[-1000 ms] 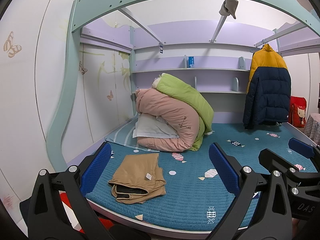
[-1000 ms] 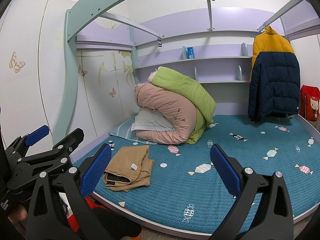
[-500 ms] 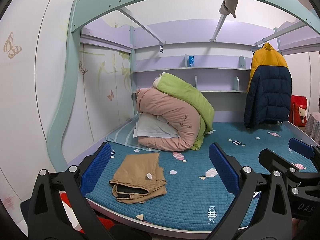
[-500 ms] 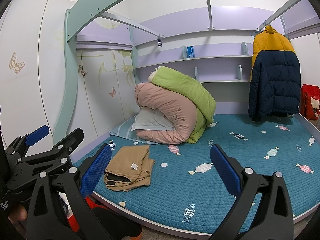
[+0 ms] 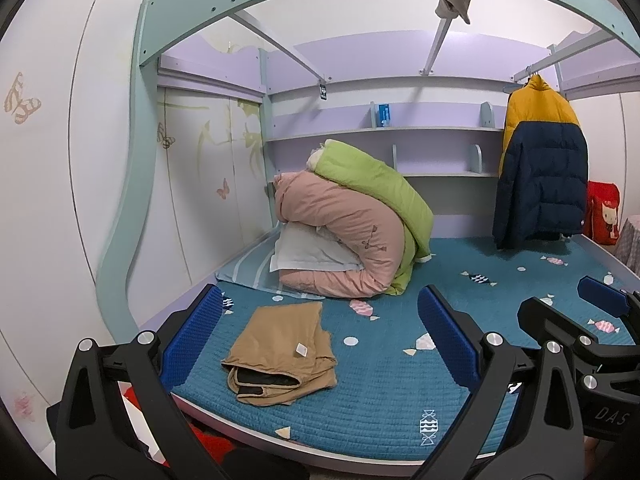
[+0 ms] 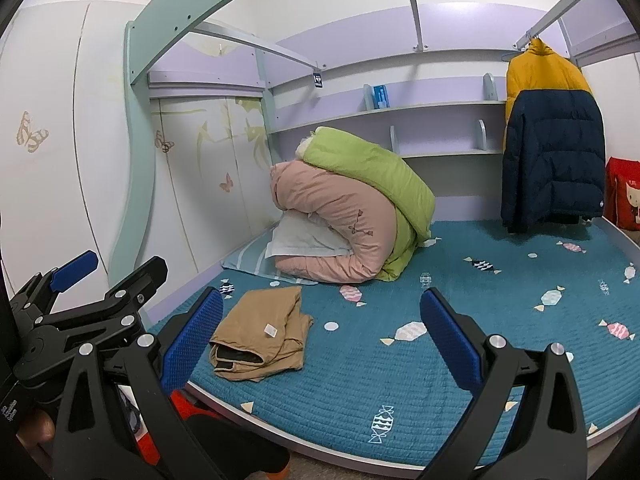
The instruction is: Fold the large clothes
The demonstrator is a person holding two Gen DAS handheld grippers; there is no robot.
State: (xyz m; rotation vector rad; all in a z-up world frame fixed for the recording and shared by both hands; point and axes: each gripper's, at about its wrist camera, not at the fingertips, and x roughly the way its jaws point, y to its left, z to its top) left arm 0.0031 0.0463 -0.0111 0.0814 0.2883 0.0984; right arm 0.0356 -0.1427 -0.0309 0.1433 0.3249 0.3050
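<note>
While both grippers hang off the near edge of the bed [image 5: 360, 420], the tan garment [image 5: 280, 350] lies already folded into a compact bundle on the blue quilted cover, at about 7 o'clock in each view. The left gripper [image 5: 320, 340] stands wide open and holds nothing; the right gripper [image 6: 322, 338] is likewise spread wide and empty. The cloth looks soft, light and limp, with a dark lining showing at its near end, so it would likely sag and unfold if lifted by one corner. Taking it at the thick stacked edge at 6 o'clock, pinching all layers together, seems safest.
</note>
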